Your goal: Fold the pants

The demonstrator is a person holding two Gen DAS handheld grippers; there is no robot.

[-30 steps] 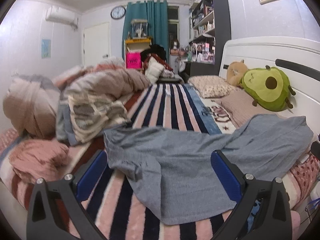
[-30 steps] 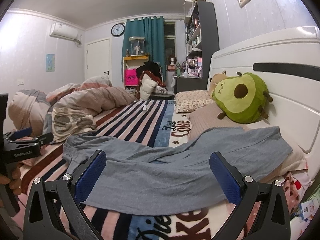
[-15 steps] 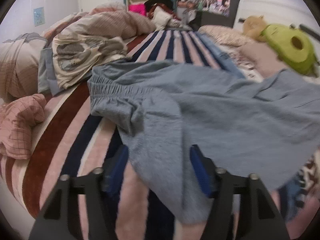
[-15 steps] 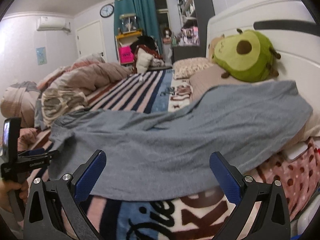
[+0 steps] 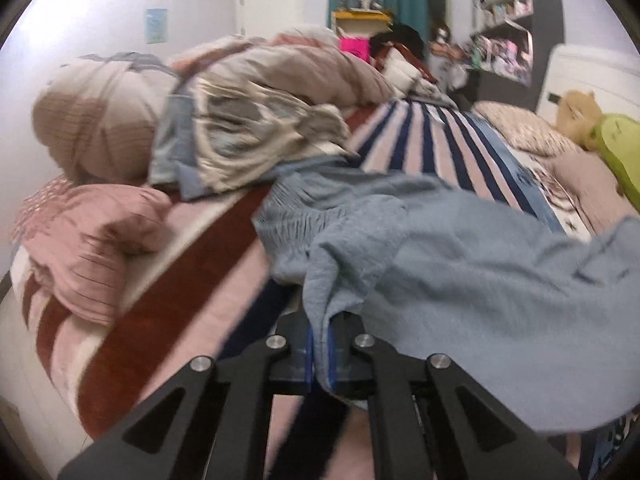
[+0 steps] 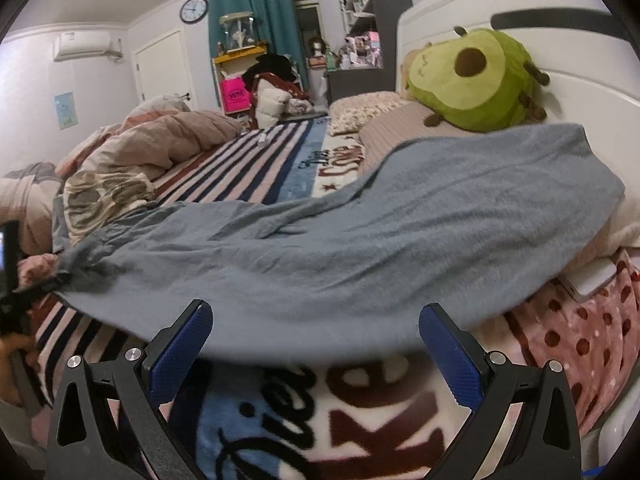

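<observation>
The grey-blue pants (image 6: 360,248) lie spread across the striped blanket (image 6: 256,160), waistband at the left, legs reaching to the pillows at the right. My left gripper (image 5: 320,356) is shut on the pants' near edge (image 5: 320,304) close to the waistband (image 5: 296,216); it also shows at the far left of the right wrist view (image 6: 44,286), pinching the cloth. My right gripper (image 6: 316,344) is open and empty, just in front of the pants' near edge around the middle of the legs.
A rumpled duvet (image 5: 256,92) and a pink pillow (image 5: 100,236) lie at the left. An avocado plush (image 6: 476,80) rests against the white headboard (image 6: 580,60). A polka-dot cover (image 6: 572,344) hangs at the bed's right edge.
My left gripper closed on the pants' near edge by the waistband and has lifted that cloth a little. My right gripper moved closer to the pants' edge, still open.
</observation>
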